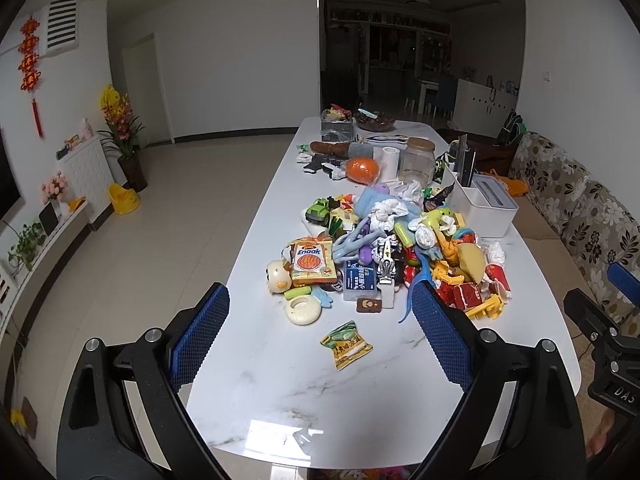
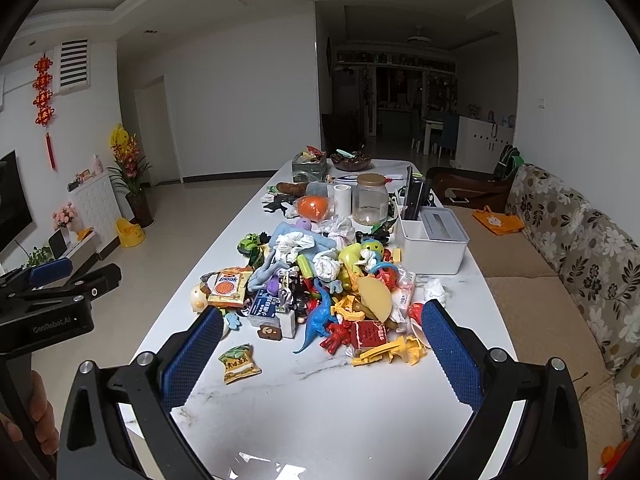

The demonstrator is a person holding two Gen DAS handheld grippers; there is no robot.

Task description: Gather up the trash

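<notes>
Between the left tongs (image 1: pixel 320 340), spread wide and holding nothing, a yellow-green snack packet (image 1: pixel 347 345) lies alone on the white bench (image 1: pixel 340 408), nearest of all the litter. Beyond it sits the heap (image 1: pixel 400 248) of toys mixed with crumpled tissues (image 1: pixel 386 214) and an Enaak wrapper (image 1: pixel 312 262). At this view's right edge the other tool shows only in part. From the right wrist, the right tongs (image 2: pixel 322 352) also gape empty; the packet (image 2: pixel 239 363) lies just inside their left finger (image 2: pixel 192 360), with a blue dinosaur (image 2: pixel 318 322) and red carton (image 2: pixel 370 334) ahead. Only this view shows a tissue (image 2: pixel 434 289) beside the white box (image 2: pixel 432 240). No bin is visible, and nothing looks collected yet.
</notes>
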